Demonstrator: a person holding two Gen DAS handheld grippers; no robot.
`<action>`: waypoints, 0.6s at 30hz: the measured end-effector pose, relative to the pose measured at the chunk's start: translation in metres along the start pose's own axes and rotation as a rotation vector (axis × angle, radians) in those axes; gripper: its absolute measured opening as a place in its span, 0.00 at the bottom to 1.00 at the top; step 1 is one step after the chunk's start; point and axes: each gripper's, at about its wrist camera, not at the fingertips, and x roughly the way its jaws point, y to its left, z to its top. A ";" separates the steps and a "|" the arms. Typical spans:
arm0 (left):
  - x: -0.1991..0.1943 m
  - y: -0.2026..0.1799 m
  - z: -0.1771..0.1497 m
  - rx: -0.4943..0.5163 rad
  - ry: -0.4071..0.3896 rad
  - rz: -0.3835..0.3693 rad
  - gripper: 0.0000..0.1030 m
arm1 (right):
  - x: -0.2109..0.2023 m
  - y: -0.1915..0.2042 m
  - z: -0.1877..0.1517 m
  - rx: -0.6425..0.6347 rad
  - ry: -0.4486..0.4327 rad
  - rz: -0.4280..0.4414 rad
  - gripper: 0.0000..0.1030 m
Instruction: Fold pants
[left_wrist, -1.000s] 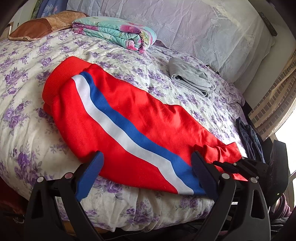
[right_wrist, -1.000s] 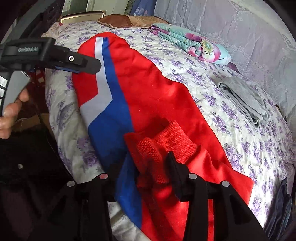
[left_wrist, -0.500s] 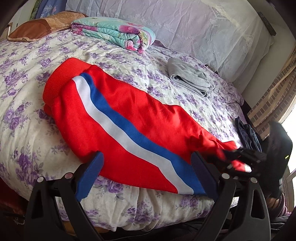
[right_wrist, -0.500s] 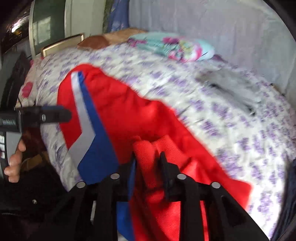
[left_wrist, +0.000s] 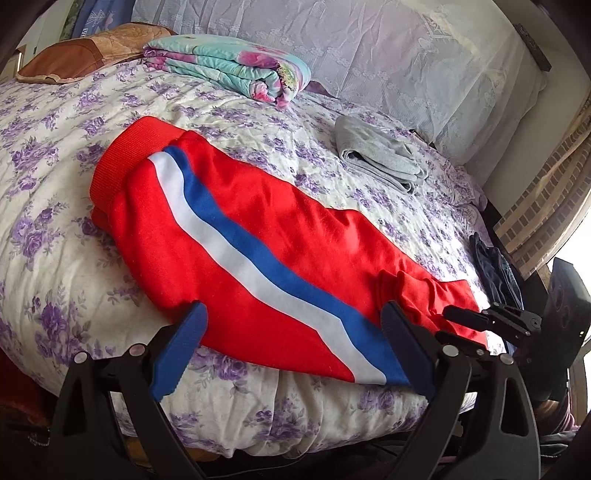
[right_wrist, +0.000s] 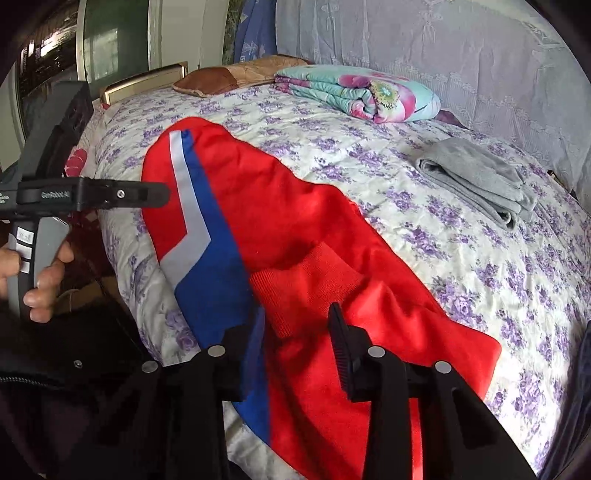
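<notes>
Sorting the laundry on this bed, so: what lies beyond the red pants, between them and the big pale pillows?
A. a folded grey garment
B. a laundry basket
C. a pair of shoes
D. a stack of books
A: a folded grey garment lies on the flowered bedspread past the red pants.

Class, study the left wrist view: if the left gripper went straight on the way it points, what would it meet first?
Probably the red pants with the white and blue stripe, lying between the open left gripper's blue fingers; depth is uncertain.
</notes>
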 end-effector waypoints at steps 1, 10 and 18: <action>-0.001 -0.001 0.000 0.000 0.000 0.000 0.89 | 0.002 0.001 0.000 -0.008 -0.003 -0.001 0.35; -0.002 0.002 0.000 -0.009 -0.003 0.001 0.90 | 0.008 0.013 0.005 -0.062 0.037 -0.034 0.27; -0.008 0.007 0.000 -0.009 -0.007 0.001 0.90 | -0.017 -0.010 0.017 0.052 -0.041 0.016 0.10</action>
